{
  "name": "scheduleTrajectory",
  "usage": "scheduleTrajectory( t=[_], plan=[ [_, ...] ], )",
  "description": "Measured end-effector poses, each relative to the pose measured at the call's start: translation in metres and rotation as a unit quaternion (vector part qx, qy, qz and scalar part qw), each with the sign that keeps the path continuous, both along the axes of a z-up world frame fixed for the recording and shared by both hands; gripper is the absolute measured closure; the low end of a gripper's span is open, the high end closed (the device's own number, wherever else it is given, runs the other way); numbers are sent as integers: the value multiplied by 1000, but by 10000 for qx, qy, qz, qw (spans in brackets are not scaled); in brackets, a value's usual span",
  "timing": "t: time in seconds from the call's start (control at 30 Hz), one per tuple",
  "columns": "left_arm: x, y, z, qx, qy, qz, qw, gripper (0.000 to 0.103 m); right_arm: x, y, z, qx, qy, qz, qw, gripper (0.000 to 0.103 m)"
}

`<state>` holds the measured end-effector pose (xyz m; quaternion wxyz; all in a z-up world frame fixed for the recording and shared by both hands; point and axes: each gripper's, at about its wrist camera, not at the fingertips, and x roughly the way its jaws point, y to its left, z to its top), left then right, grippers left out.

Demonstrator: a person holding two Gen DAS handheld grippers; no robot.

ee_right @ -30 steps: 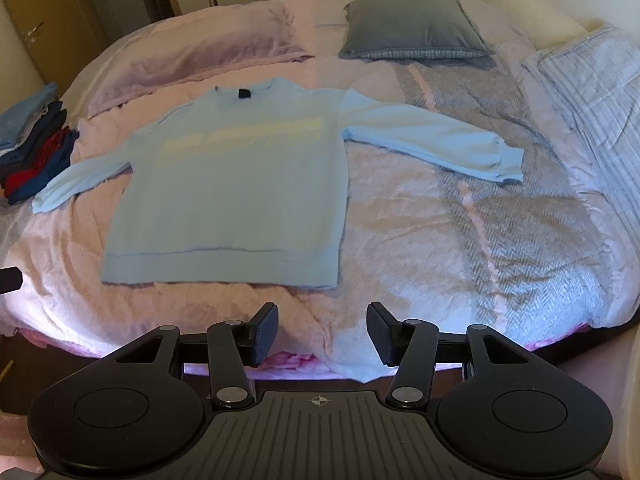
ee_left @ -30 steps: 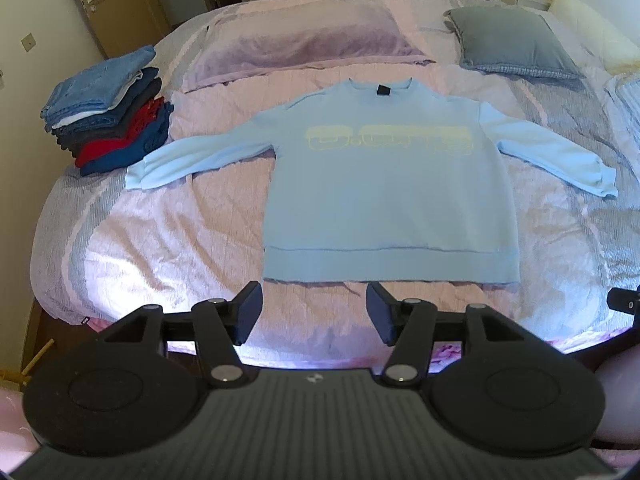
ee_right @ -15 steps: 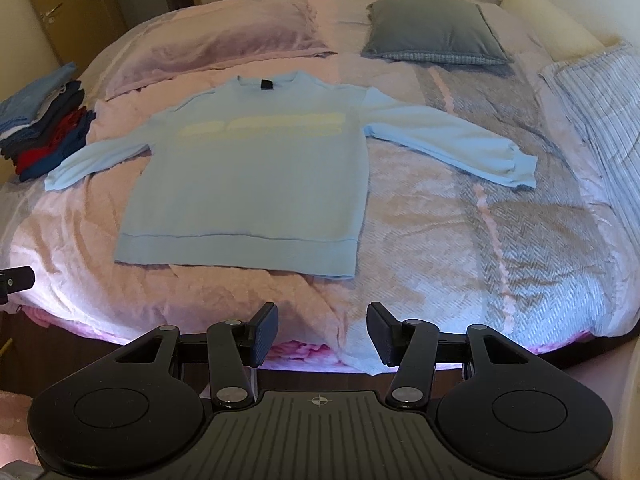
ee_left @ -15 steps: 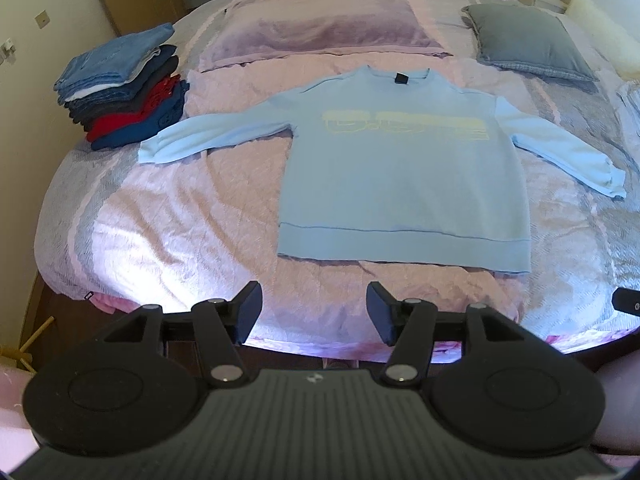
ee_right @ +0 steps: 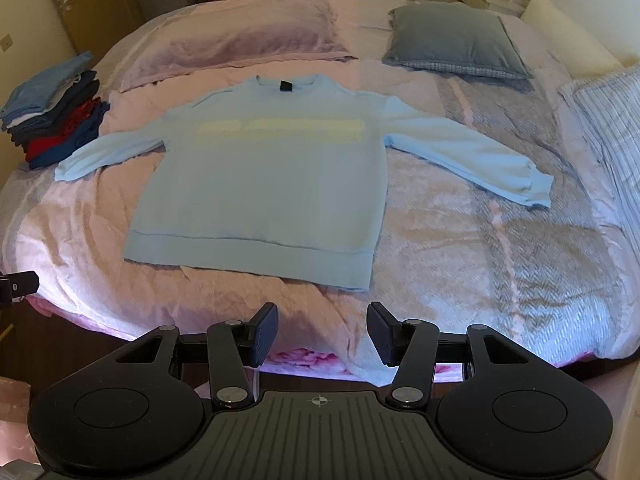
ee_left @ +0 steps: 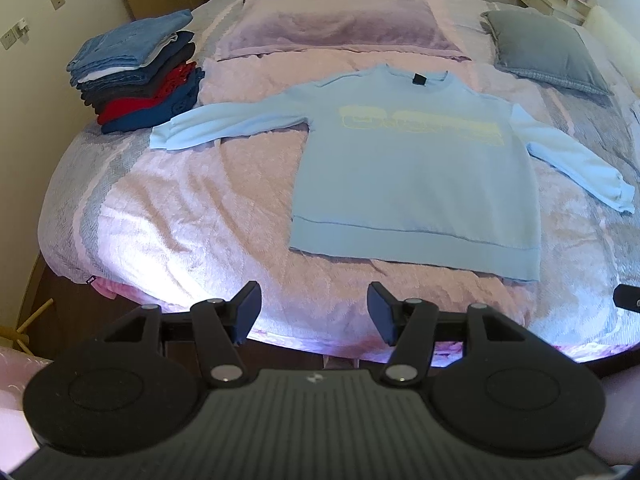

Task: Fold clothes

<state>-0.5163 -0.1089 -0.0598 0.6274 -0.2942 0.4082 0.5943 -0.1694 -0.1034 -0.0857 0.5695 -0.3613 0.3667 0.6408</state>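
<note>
soft daylight falls across the pink quilted bedspread (ee_left: 208, 208), brightest in a blown-out white band along its near edge (ee_right: 120, 332). the pale blue long-sleeved sweatshirt (ee_right: 264, 184) lies evenly lit, its yellow chest print washed out and slightly soft (sharper in the left wrist view). fisheye distortion bows the bed into a dome and darkens the corners. the floor beneath sits in deep shadow.

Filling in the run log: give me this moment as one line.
stage: pre-fold | light blue long-sleeved sweatshirt: flat, sleeves spread, on pink quilted bed | left gripper: open, empty | right gripper: open, empty
</note>
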Motion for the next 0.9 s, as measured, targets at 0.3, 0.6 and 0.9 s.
scheduleTrajectory(
  t=[0.3, 0.6, 0.9],
  plan=[
    [-3, 49, -10, -38, -120, 69, 9999, 47, -10, 41, -9, -70, -56, -8, 10000, 50],
    [-54, 172, -19, 177, -1043, 873, 9905, 46, 1, 131, 0, 399, 526, -712, 9953, 50],
    [-174, 295, -60, 256, -1803, 2671, 9463, 43, 49, 226, -1, 1442, 1950, -2318, 9421, 50]
  ],
)
